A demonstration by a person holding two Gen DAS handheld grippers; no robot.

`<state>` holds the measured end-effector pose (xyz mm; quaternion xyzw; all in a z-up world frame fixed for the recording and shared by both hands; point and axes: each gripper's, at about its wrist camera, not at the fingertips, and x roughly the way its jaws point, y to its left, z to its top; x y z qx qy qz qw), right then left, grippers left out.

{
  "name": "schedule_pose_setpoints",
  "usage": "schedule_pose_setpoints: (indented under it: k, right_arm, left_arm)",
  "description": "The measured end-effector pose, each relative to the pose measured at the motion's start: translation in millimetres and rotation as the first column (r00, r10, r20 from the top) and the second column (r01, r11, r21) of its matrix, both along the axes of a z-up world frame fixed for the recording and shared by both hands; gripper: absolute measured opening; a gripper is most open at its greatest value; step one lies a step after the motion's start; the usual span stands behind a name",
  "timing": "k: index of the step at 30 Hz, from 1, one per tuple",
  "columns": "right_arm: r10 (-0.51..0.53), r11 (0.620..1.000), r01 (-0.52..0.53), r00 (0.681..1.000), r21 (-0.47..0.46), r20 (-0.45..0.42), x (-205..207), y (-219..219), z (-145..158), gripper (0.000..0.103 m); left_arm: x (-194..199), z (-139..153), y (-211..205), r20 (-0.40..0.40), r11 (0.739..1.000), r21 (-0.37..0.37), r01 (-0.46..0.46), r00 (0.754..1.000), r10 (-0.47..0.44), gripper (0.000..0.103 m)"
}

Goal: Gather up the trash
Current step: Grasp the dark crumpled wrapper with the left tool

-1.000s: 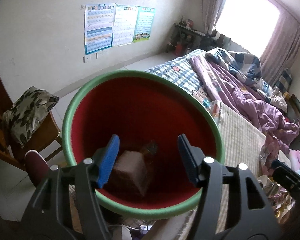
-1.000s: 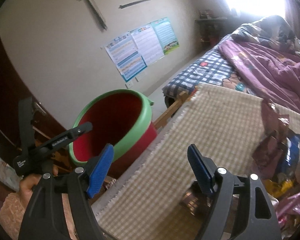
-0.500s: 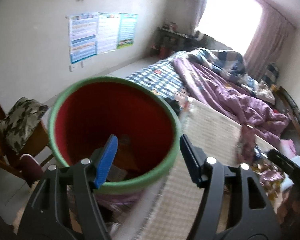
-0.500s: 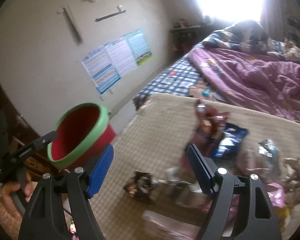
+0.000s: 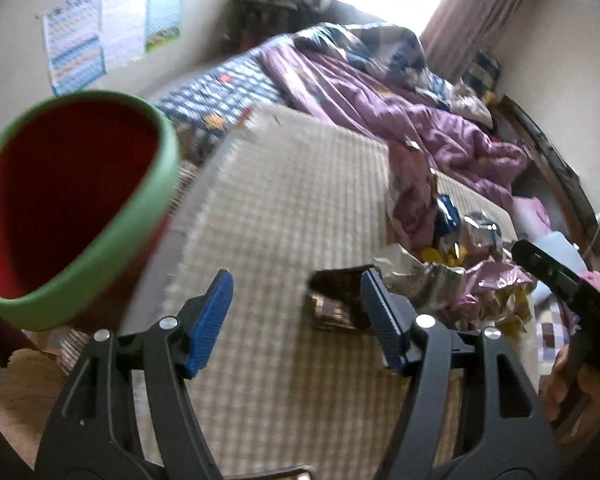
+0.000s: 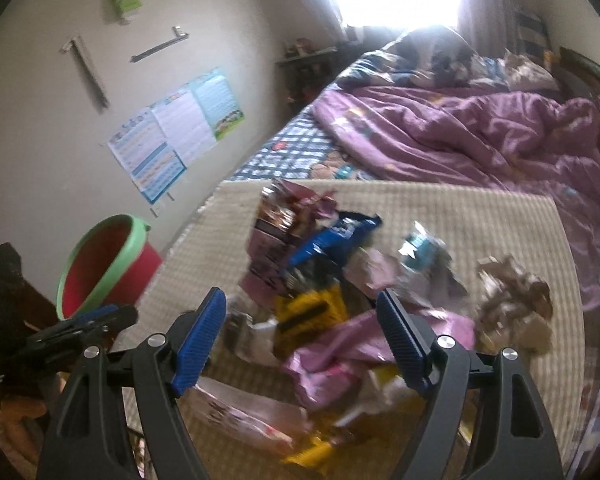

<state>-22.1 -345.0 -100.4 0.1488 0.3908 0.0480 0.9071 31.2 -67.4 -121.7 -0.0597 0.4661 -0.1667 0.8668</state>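
A red bucket [image 5: 72,200] with a green rim stands off the left edge of the beige checked mat [image 5: 280,208]. My left gripper [image 5: 296,304] hovers over the mat, open and empty. A dark wrapper [image 5: 332,300] lies just beyond its right finger. In the right wrist view my right gripper [image 6: 300,320] is open above a heap of wrappers: a pink one [image 6: 360,348], a yellow one [image 6: 312,312], a blue bag [image 6: 340,236] and a maroon bag [image 6: 276,224]. Nothing is between its pads. The bucket [image 6: 100,268] and the left gripper [image 6: 96,316] show at the left.
A rumpled purple quilt [image 6: 480,132] covers the bed beyond the mat. A blue checked sheet [image 6: 292,156] lies at the bed's far corner. Posters [image 6: 176,136] hang on the wall. Crumpled brown paper [image 6: 516,296] sits at the heap's right. A hand [image 5: 572,384] holds the right gripper.
Both grippers swung right, away from the bucket and over the mat. The left one left the bucket's mouth. The wrapper heap now fills the right wrist view.
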Motion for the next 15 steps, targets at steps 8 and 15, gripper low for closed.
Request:
schedule_pose_setpoints:
  k: [8,15]
  right_arm:
    - [-0.041,0.999,0.041,0.999,0.004,-0.024,-5.5,-9.9,-7.2,0.075]
    - [-0.028,1.000,0.028,0.999,-0.001,-0.033,-3.1,-4.1,-8.5,0.075]
  left_arm:
    - [11.5,-25.3,-40.3,-0.088,0.993,-0.027,0.113,0.990,-0.115,0.064]
    - [16.2,-41.0,-49.0,-0.143,0.991,-0.047,0.128,0.981,-0.134,0.064]
